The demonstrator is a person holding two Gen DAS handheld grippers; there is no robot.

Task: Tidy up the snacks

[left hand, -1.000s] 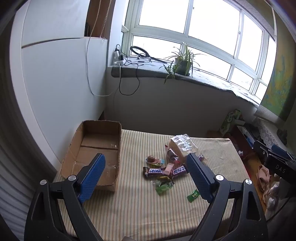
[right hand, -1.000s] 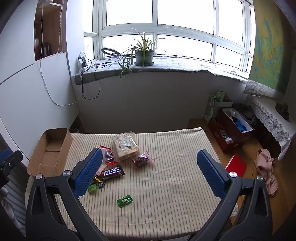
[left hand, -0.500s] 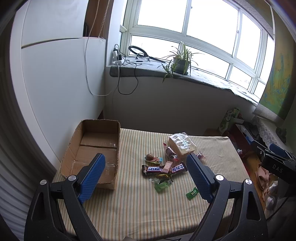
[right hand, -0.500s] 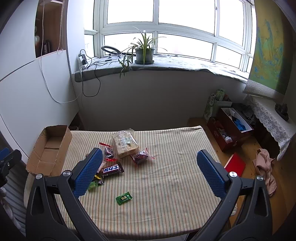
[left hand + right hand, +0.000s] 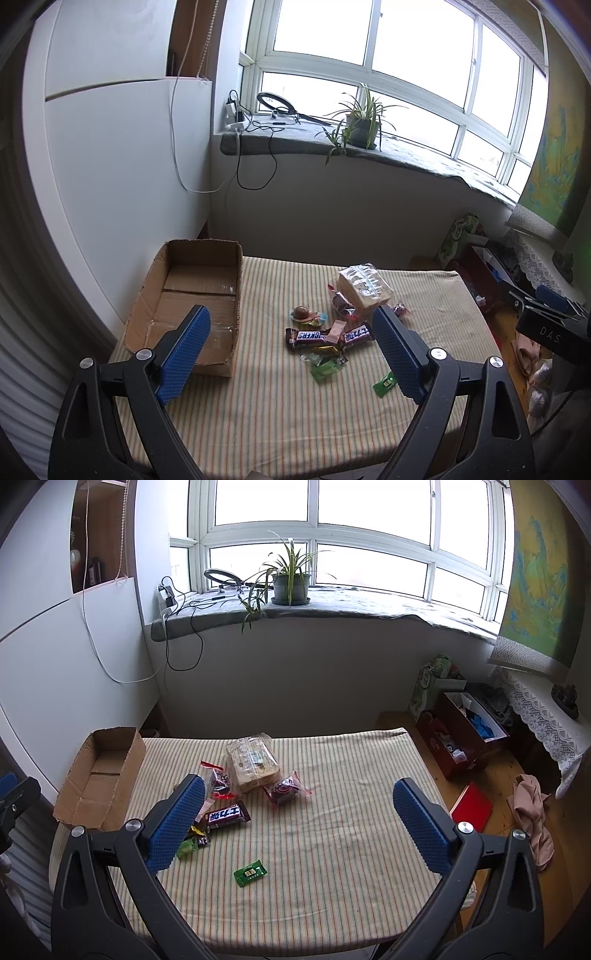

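Note:
Snacks lie in a loose pile on the striped table (image 5: 277, 413): two Snickers bars (image 5: 308, 336) (image 5: 226, 815), a clear bag of crackers (image 5: 364, 287) (image 5: 252, 762), a round chocolate (image 5: 301, 313), dark red wrapped cakes (image 5: 286, 789) and a small green candy (image 5: 251, 872) (image 5: 384, 384) lying apart. An empty cardboard box (image 5: 192, 295) (image 5: 99, 775) stands at the table's left end. My left gripper (image 5: 291, 349) hovers open above the near part of the table, between box and pile. My right gripper (image 5: 295, 823) is open too, high over the table's middle.
A windowsill with a potted plant (image 5: 290, 585) and cables runs behind the table. Right of the table, on the wooden floor, are open boxes (image 5: 465, 734), a red book (image 5: 472, 806) and a crumpled cloth (image 5: 532, 808). A white wall panel (image 5: 122, 166) stands left.
Both grippers have drawn back and risen a little, so the table and snacks look smaller and farther. Both stay open. Nothing on the table has moved.

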